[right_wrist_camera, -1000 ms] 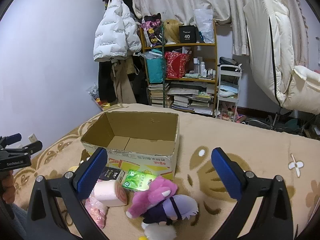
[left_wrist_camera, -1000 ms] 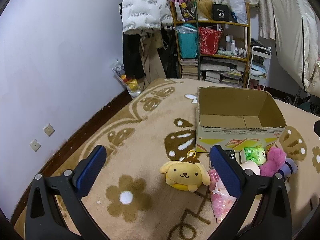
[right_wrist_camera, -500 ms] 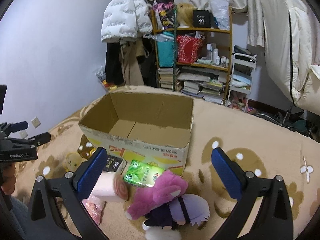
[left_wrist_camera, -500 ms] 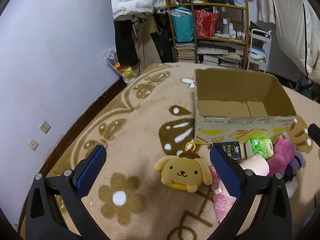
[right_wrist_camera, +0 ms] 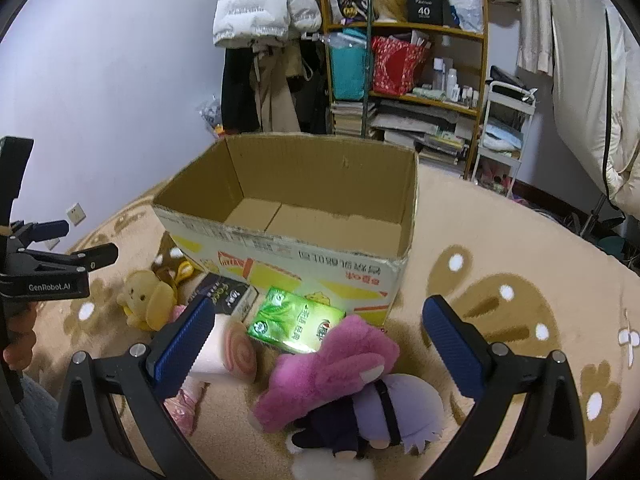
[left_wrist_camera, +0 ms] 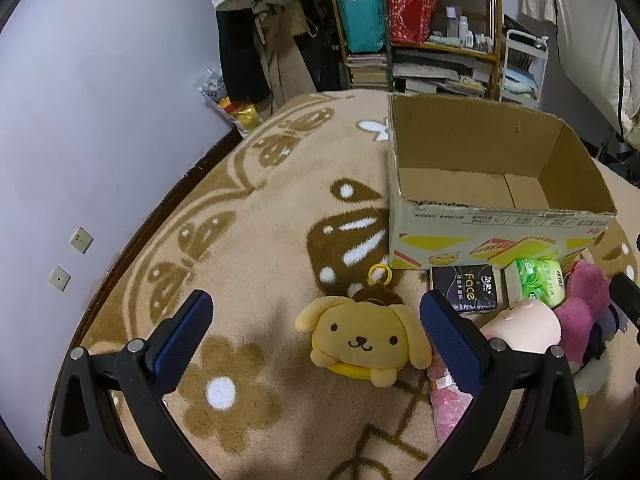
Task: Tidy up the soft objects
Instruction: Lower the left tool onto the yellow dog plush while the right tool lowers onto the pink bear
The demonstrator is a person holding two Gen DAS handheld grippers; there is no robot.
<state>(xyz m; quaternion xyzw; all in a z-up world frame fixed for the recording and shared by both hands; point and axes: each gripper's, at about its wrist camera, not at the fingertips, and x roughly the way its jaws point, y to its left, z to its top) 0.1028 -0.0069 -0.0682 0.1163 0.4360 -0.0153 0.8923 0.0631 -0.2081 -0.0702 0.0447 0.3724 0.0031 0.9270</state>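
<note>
An open, empty cardboard box (left_wrist_camera: 492, 220) (right_wrist_camera: 304, 248) stands on the patterned blanket. In front of it lie a yellow dog plush (left_wrist_camera: 366, 336) (right_wrist_camera: 150, 306), a black tissue pack (left_wrist_camera: 466, 288) (right_wrist_camera: 226, 294), a green tissue pack (left_wrist_camera: 540, 282) (right_wrist_camera: 298, 322), a pink roll-cake plush (left_wrist_camera: 524, 328) (right_wrist_camera: 230, 354), a magenta plush (right_wrist_camera: 332, 368) and a purple-haired doll (right_wrist_camera: 384, 412). My left gripper (left_wrist_camera: 316, 336) is open above the dog plush. My right gripper (right_wrist_camera: 316, 344) is open above the magenta plush.
A pink crinkly packet (left_wrist_camera: 452, 408) lies near the dog plush. A cluttered shelf (right_wrist_camera: 404, 76), hanging coats (right_wrist_camera: 264, 16) and a white cart (right_wrist_camera: 504, 128) stand beyond the blanket's far edge. The wall (left_wrist_camera: 80, 120) is at the left.
Both grippers have moved down and forward toward the toys; the box and plushes look larger. Both stay open and nothing has been picked up.
</note>
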